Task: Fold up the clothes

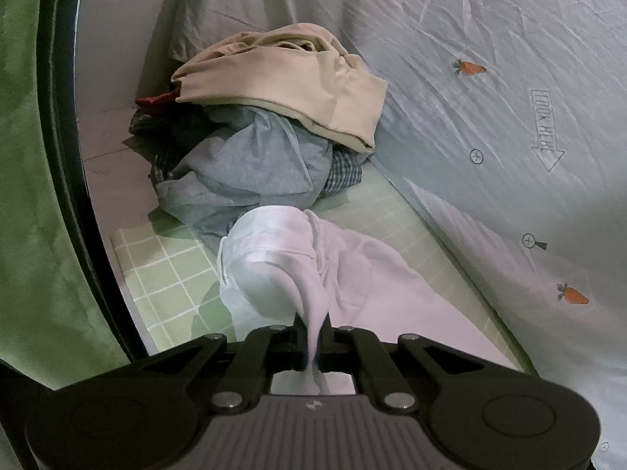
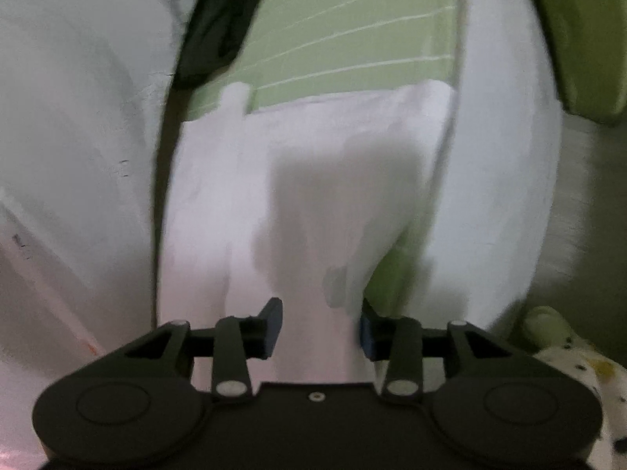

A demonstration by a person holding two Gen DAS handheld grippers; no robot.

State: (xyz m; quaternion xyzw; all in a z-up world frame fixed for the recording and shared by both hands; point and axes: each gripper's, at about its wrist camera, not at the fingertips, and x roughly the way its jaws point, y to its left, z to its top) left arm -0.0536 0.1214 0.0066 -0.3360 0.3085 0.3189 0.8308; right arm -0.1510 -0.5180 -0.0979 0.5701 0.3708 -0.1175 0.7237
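Note:
A white garment lies on the green checked mat. My left gripper is shut on a bunched fold of it, and the cloth rises in a peak to the jaws. In the right wrist view the same white garment spreads flat over the green mat. My right gripper hovers over it, open, with white cloth showing in the gap between its fingers; I cannot tell whether they touch it. That view is blurred.
A pile of clothes sits beyond the white garment: a beige piece on top, blue-grey cloth and checked fabric under it. A pale sheet with carrot prints rises at the right. A spotted soft item lies at lower right.

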